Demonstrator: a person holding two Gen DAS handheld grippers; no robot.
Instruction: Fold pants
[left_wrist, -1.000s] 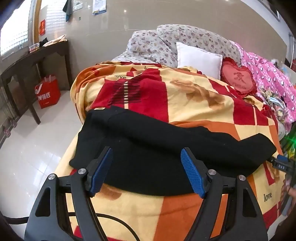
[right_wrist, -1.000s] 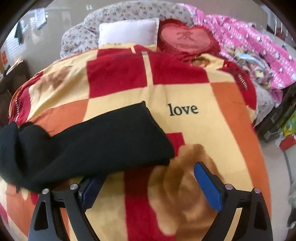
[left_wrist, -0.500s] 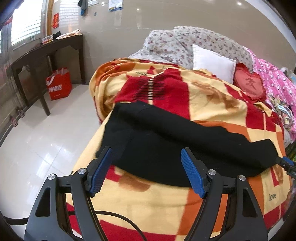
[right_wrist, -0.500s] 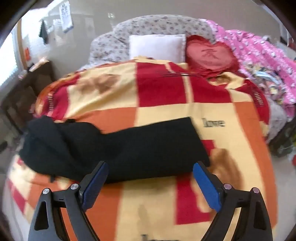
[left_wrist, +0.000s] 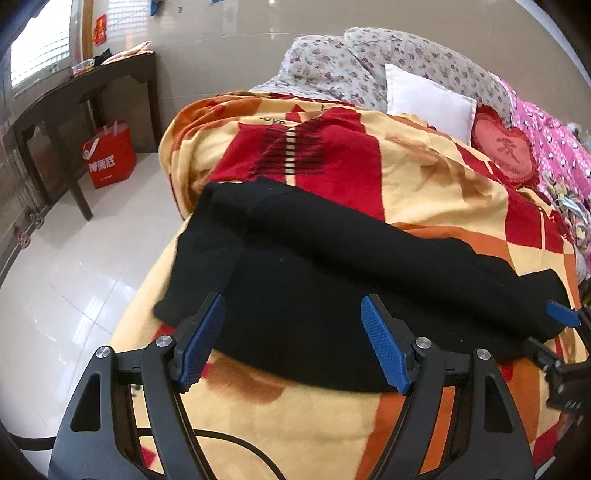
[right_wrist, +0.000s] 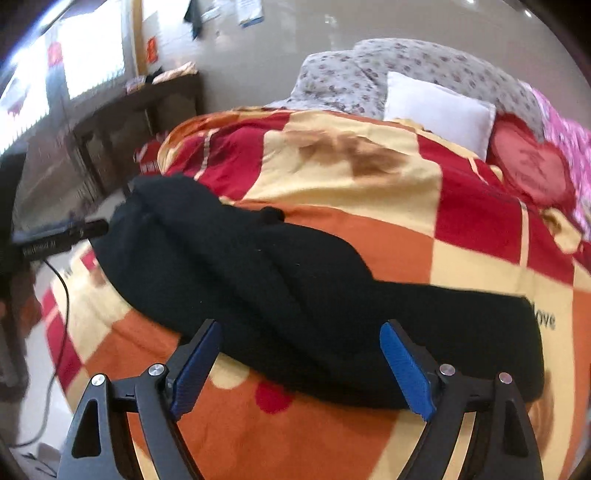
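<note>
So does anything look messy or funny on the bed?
A little. The long black pants lie slanted across the orange, red and yellow checked blanket, with a bumpy ridge running along them and one end hanging over the bed's edge. Nothing looks spilled or torn.

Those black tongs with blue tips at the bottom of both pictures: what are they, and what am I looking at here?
There is no robot arm here. A person holds one pair of tongs in each hand, and a wide-angle camera on each looks forward along its two fingers. One picture comes from the left tongs, the other from the right tongs.

Both look over a bed covered by a red, orange and yellow blanket. Across it lies a pair of black pants, folded lengthwise into a long strip. Behind are a white pillow and a red heart cushion.

Both tongs stand open near the pants' front edge and hold nothing.
</note>
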